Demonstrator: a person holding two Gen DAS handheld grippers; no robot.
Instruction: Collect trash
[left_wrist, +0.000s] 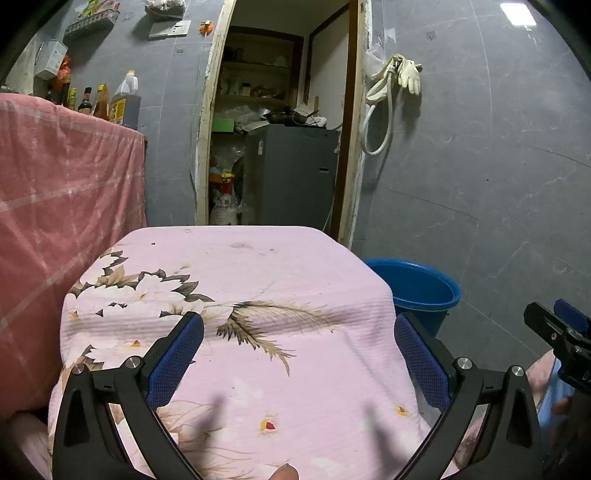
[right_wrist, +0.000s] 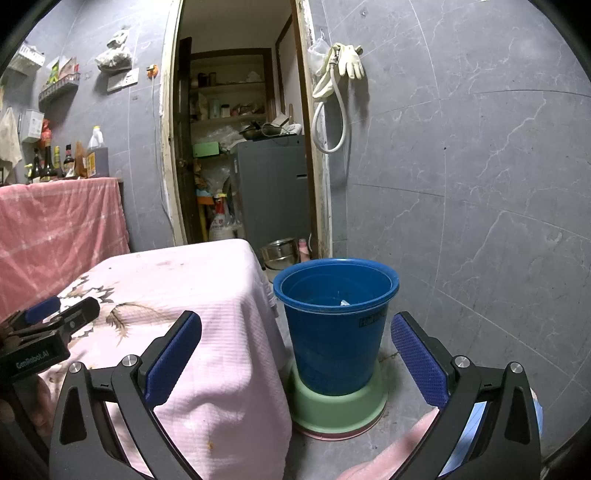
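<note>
Grey-tiled room; table under pink floral cloth (left_wrist: 236, 332), no trash seen on it. Left gripper (left_wrist: 299, 354): fingers spread, empty, above the cloth. Right gripper (right_wrist: 295, 354): fingers spread, empty; blue bucket (right_wrist: 336, 325) just ahead between them, a pale scrap inside. Step, by judgement: between pickups or finished. Next: locate remaining trash, none in view.
</note>
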